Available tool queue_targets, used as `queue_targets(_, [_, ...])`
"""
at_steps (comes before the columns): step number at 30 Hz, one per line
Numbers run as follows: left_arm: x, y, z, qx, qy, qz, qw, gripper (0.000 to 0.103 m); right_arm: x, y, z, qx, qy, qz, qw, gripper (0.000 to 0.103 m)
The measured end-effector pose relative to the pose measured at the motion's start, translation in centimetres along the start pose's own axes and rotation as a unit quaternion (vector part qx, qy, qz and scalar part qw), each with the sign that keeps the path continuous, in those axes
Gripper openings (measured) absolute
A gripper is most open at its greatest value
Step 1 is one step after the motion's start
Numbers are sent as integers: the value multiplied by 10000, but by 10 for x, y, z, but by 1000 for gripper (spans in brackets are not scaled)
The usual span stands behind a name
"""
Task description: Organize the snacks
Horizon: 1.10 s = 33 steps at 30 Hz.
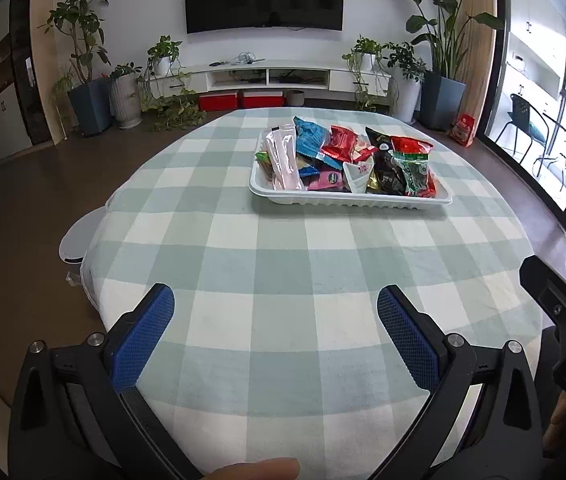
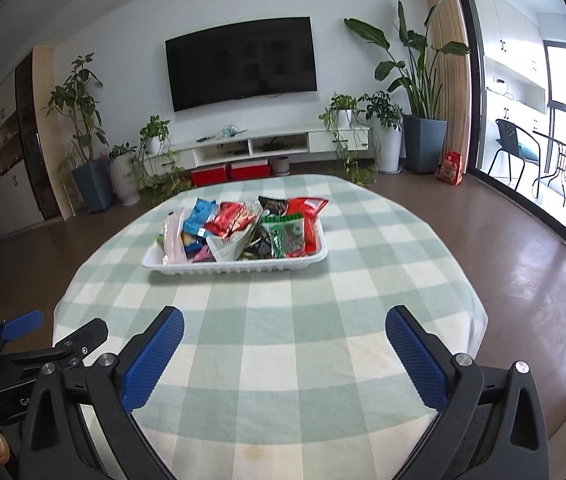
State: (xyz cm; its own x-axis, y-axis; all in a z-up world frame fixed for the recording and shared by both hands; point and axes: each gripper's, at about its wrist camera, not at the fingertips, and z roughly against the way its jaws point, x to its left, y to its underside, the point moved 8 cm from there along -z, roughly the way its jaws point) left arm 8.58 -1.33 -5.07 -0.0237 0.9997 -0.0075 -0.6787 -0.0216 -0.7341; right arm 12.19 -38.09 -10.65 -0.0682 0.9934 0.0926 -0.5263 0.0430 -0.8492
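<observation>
Worktop (image 1: 283, 280) covered in matt woven cloth, green/white check, soft-looking, faint stain near the edge in the right wrist view. Tray (image 1: 347, 200) white plastic, ribbed wall, slight sheen. Snack packets (image 1: 343, 156) glossy foil and clear plastic film, crinkled. Left claw (image 1: 275, 328) and right claw (image 2: 285, 350): matt black plastic arms, blue pads with fine knurled rubbery texture, bright metal screw heads. Floor (image 2: 523, 280) smooth, brown, semi-gloss, reflects window light.

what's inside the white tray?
The white tray holds piled snack packets: a pink packet, blue, red, black, green-and-red. Lower packets are mostly covered.
</observation>
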Motion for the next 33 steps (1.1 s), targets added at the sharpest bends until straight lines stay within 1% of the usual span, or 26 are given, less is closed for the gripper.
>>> queue_targets(4, [-1, 6, -10, 123, -6, -24, 9999, 103, 3, 15, -13, 227, -37, 15, 9997, 103])
queue_targets(10, [1, 11, -24, 239, 19, -15, 9997, 103, 7, 25, -25, 430, -65, 31, 9990, 103])
queue_targets(15, [-1, 14, -26, 276, 37, -35, 9996, 103, 12, 33, -29, 588, -78, 69, 9982, 103])
queue_targets(25, [2, 16, -25, 285, 104, 46, 9995, 103, 14, 40, -30, 738, -4, 74, 9972, 103])
queue_targets(33, [7, 17, -20, 230, 123, 128, 9996, 103, 16, 39, -23, 652, 37, 123, 9978, 103])
